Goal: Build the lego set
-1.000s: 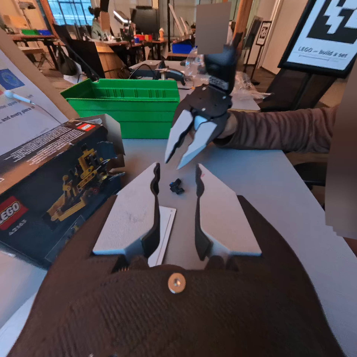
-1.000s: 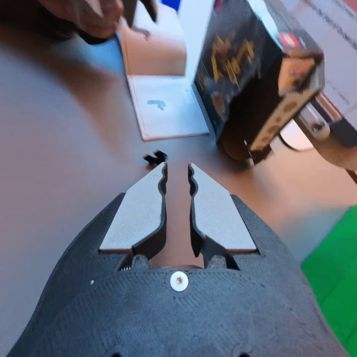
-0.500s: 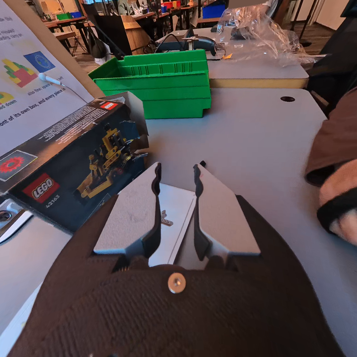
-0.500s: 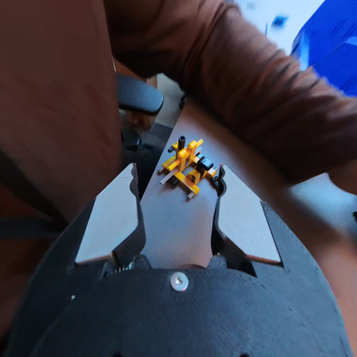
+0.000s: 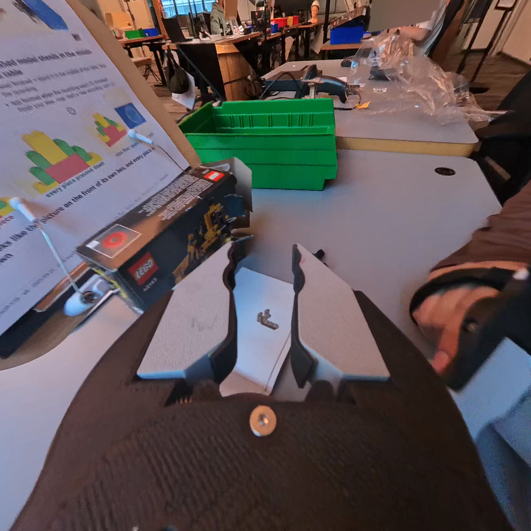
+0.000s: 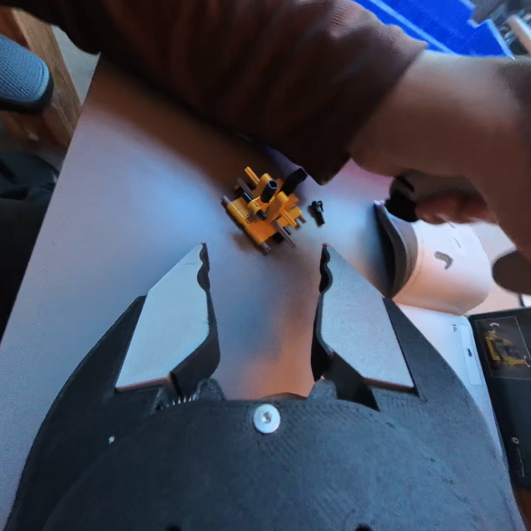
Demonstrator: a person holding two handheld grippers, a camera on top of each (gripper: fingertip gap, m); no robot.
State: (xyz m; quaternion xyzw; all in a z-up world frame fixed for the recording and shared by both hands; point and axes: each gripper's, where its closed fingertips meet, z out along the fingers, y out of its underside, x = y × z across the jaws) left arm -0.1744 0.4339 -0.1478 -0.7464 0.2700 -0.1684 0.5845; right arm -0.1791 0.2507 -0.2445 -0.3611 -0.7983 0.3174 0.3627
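Observation:
A small yellow-orange Lego assembly (image 6: pixel 264 212) with black pins lies on the grey table (image 6: pixel 129 201). My right gripper (image 6: pixel 263 253) is open wide and empty, its tips just short of the assembly. A loose black pin (image 6: pixel 318 211) lies to the assembly's right. My left gripper (image 5: pixel 263 253) is open and empty above the white instruction booklet (image 5: pixel 258 293). A small black piece (image 5: pixel 319 254) peeks out behind its right finger. One left gripper finger (image 6: pixel 396 253) also shows in the right wrist view, above the booklet (image 6: pixel 448 267).
The dark Lego box (image 5: pixel 172 230) lies left of the booklet, in front of a leaning poster board (image 5: pixel 71 129). A green bin (image 5: pixel 267 143) stands behind it. A brown-sleeved arm (image 6: pixel 258 71) reaches across above the assembly. A hand (image 5: pixel 448 316) is at the right.
My right gripper swung away from the black piece near the box to the yellow assembly and opened wider. My left gripper pulled back over the booklet, its opening unchanged.

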